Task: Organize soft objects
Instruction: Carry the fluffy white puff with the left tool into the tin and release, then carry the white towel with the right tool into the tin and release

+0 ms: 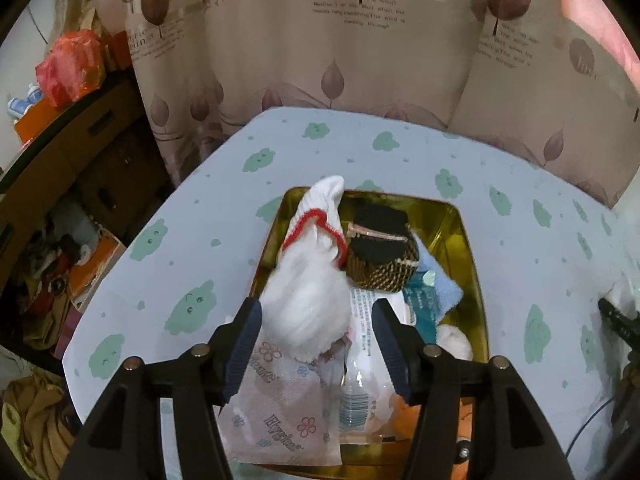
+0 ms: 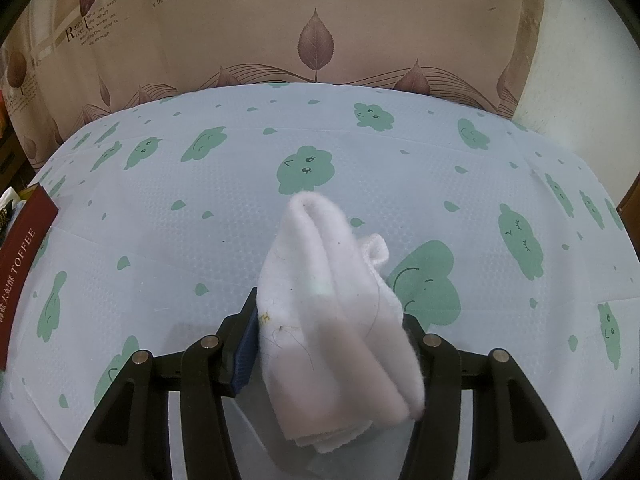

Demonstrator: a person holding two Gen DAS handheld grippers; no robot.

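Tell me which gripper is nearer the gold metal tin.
Left. The left gripper hangs open directly over the gold tin; the right gripper holds a folded white cloth over bare tablecloth.

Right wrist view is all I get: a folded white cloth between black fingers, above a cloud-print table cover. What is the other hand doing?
Observer: The left gripper stands open over a gold metal tin.
Operator: Is that tin empty?
Observer: No. A fluffy white sock with a red knitted cuff lies in it, between the open fingers, no pad pressing on it.
Operator: Anything else inside?
Observer: A brown woven pouch with a black flap, a light blue cloth and a flower-print tissue pack.
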